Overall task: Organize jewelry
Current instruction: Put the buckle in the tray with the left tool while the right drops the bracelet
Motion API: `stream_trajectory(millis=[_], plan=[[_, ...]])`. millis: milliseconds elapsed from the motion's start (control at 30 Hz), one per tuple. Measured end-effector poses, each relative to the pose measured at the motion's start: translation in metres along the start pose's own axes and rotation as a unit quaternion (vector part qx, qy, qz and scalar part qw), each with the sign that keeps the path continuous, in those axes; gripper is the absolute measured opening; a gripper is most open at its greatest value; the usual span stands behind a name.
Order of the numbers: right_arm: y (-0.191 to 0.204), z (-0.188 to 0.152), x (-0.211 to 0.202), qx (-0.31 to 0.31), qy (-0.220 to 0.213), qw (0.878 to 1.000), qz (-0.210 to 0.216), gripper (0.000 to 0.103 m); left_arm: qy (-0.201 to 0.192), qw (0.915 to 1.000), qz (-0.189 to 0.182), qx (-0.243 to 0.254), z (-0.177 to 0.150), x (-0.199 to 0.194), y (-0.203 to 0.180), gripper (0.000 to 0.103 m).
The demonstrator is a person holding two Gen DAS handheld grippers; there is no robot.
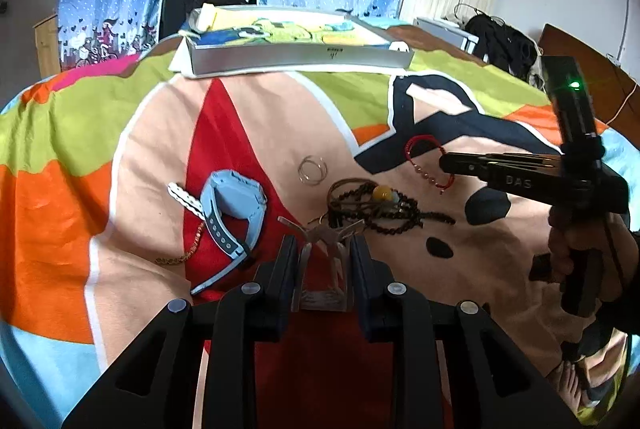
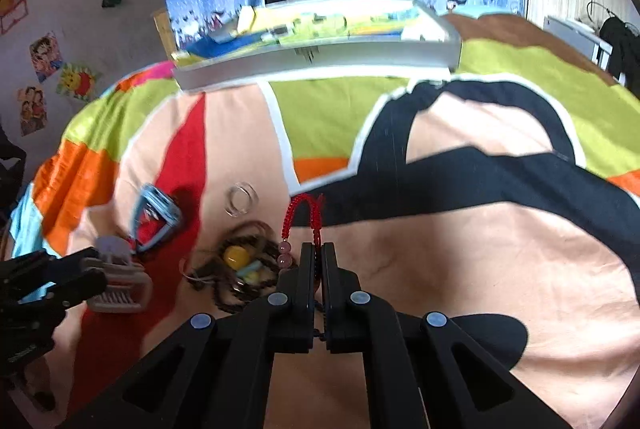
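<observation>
The left gripper clamps a clear hair claw clip over the bright bedspread. Beside it lie a blue watch, a gold chain, thin rings and dark beaded bracelets. The right gripper pinches a red bracelet.

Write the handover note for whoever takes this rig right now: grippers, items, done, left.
Left gripper: shut on a clear hair claw clip.
Right gripper: shut on the red bead bracelet, over the bedspread.
Loose on the bedspread: blue watch, gold chain, clear rings, dark cord bracelets with a yellow bead.
Done: two pieces gripped; whether any are in the white tray cannot be told.
Left: place both, then collect the rest.
</observation>
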State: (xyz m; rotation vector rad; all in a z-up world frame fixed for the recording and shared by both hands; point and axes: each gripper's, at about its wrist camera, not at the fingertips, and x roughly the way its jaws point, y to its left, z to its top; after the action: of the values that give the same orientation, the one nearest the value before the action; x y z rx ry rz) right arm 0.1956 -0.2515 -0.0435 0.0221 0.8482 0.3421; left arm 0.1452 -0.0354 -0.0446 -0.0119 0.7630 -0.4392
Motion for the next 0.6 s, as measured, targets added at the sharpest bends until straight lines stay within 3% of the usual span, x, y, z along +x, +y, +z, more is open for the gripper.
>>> stream_trajectory(millis=[333,600], plan=[[0.02,0.023,-0.023,-0.004,-0.046,0.999,0.016,0.004,-0.036,0.9987,-0.001,-0.036,0.034,-0.019,-0.001,0.022],[0.013,0.065,-0.023,-0.014,-0.081,0.996,0.041,0.004,-0.059,0.9972,0.002,-0.046,0.096,-0.007,0.015,0.022]])
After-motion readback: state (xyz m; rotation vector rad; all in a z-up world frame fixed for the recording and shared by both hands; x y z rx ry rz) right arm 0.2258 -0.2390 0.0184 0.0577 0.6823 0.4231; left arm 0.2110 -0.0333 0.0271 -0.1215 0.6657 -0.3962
